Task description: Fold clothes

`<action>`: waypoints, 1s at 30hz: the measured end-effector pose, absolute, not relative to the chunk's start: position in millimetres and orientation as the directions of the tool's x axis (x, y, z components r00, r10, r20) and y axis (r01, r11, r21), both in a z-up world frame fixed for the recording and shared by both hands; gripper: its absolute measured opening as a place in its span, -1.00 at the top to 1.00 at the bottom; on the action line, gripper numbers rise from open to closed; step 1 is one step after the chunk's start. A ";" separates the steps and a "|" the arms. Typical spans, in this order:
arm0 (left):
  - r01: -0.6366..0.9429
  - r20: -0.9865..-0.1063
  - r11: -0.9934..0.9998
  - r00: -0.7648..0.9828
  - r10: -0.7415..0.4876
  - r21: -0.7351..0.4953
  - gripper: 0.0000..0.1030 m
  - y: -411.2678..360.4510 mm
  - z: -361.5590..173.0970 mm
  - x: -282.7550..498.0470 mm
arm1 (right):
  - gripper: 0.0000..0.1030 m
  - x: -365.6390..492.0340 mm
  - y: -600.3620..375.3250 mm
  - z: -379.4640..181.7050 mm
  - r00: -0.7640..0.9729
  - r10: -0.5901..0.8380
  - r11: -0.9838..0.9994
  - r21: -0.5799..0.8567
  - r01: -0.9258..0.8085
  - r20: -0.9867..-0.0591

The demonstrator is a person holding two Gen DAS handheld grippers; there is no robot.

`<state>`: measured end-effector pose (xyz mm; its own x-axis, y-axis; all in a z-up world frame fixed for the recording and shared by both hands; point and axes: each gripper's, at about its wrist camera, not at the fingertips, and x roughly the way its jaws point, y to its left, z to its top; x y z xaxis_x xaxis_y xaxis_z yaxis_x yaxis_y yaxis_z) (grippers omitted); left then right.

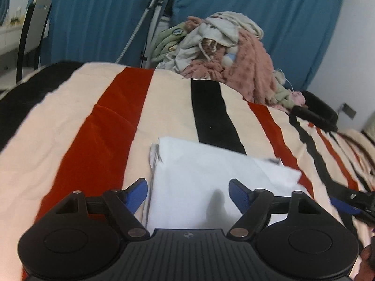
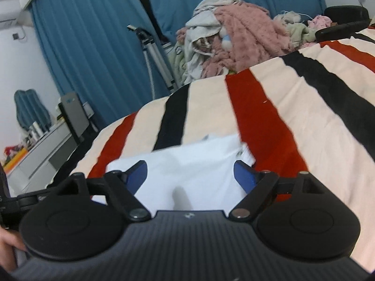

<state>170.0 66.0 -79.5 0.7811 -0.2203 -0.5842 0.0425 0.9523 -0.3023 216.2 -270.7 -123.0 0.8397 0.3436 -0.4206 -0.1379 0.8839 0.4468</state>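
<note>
Both grippers hang over the folded white garment (image 1: 206,175), which lies flat on the striped blanket (image 1: 70,140) in the lower middle of each view. The left gripper (image 1: 188,193) has its blue pads spread wide with the cloth showing between and beyond them, nothing pinched. The right gripper (image 2: 191,175) is spread just as wide, garment framed between its pads and untouched, while the clothes pile (image 2: 234,44) sits upper centre.
</note>
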 end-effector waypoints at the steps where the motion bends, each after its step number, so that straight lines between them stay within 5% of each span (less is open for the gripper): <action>1: 0.046 -0.584 0.946 0.777 -0.237 -0.322 -0.40 68.8 -81.0 177.8 | -0.37 226.9 -274.8 -126.3 0.834 0.346 0.877 0.464 -0.125 -0.430; 5: 0.032 -0.600 0.933 0.758 -0.256 -0.359 -0.32 78.2 -92.1 206.1 | -0.02 263.9 -285.2 -145.4 0.809 0.364 0.854 0.512 -0.092 -0.462; 9: 0.003 -0.608 0.923 0.752 -0.257 -0.386 -0.04 86.4 -107.6 225.8 | 0.00 289.6 -283.9 -168.0 0.783 0.363 0.859 0.508 -0.071 -0.505; 11: 0.004 -0.598 0.912 0.754 -0.272 -0.410 0.16 90.2 -109.9 232.2 | 0.32 295.1 -276.9 -173.7 0.775 0.350 0.878 0.472 -0.076 -0.526; 14: 0.001 -0.583 0.910 0.768 -0.266 -0.414 0.72 93.2 -109.0 235.9 | 0.69 293.2 -266.3 -171.1 0.801 0.306 0.913 0.398 -0.094 -0.514; 22: 0.034 -0.475 0.920 0.849 -0.233 -0.390 0.86 89.6 -76.2 224.5 | 0.74 287.0 -255.0 -132.8 0.896 0.241 0.944 0.304 -0.128 -0.373; 27: 0.007 -0.528 0.946 0.828 -0.187 -0.324 0.84 80.7 -92.9 233.0 | 0.67 307.2 -249.8 -149.4 0.864 0.227 0.954 0.281 -0.104 -0.450; 30: 0.009 -0.545 0.958 0.821 -0.170 -0.286 0.69 77.2 -96.7 233.2 | 0.36 308.5 -252.6 -152.7 0.843 0.226 0.950 0.302 -0.080 -0.487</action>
